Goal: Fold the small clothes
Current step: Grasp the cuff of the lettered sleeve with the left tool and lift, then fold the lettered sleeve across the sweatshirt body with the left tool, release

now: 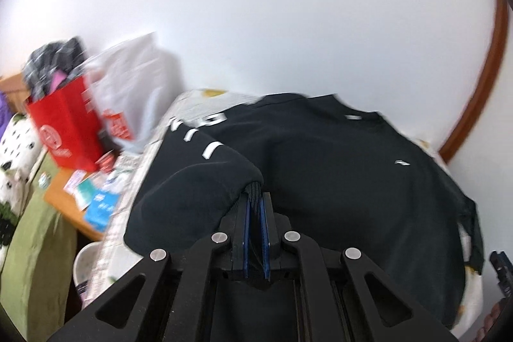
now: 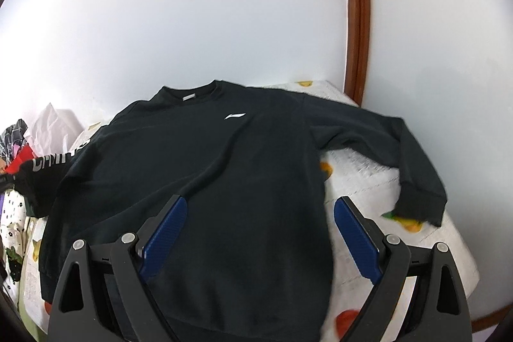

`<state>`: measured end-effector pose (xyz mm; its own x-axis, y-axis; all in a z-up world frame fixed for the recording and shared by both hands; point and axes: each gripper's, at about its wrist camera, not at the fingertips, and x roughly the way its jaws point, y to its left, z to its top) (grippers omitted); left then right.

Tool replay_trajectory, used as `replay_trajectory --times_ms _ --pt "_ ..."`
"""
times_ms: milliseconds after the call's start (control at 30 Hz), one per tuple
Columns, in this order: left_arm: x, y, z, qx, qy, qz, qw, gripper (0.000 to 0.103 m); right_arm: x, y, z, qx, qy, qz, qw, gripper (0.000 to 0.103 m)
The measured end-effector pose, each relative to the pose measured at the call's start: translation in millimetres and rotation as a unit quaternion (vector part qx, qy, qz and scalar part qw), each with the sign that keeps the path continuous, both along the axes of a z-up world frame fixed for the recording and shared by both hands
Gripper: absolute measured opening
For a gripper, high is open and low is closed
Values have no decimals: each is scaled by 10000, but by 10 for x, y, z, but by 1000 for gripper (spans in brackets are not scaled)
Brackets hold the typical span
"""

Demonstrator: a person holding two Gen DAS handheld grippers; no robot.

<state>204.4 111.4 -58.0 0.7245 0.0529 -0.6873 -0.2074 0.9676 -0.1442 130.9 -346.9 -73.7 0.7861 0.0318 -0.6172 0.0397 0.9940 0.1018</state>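
Note:
A black long-sleeved sweatshirt with a small white chest logo lies face up on a white quilt with fruit prints. My left gripper is shut on the ribbed cuff of the sweatshirt's left sleeve, and the sleeve with white lettering hangs lifted above the body. That same raised sleeve shows at the left edge of the right wrist view. My right gripper stands open over the lower body of the sweatshirt, nothing between its blue pads. The other sleeve lies bent on the quilt at the right.
A red bag stuffed with clothes and a white plastic bag stand on a wooden side table left of the bed. A white wall runs behind, with a brown door frame at the right. Green bedding lies lower left.

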Motion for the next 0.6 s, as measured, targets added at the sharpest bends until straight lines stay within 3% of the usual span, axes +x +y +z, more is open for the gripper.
replay_trajectory --times_ms 167,300,600 --pt "299 -619 266 -37 -251 -515 9984 6 22 -237 122 -86 -188 30 9998 92" --pt "584 -1151 337 -186 -314 -909 9952 6 62 -468 100 -115 -68 -4 9999 92" --pt "1105 -2176 41 -407 -35 -1746 9838 6 73 -848 -159 -255 143 -46 9996 92"
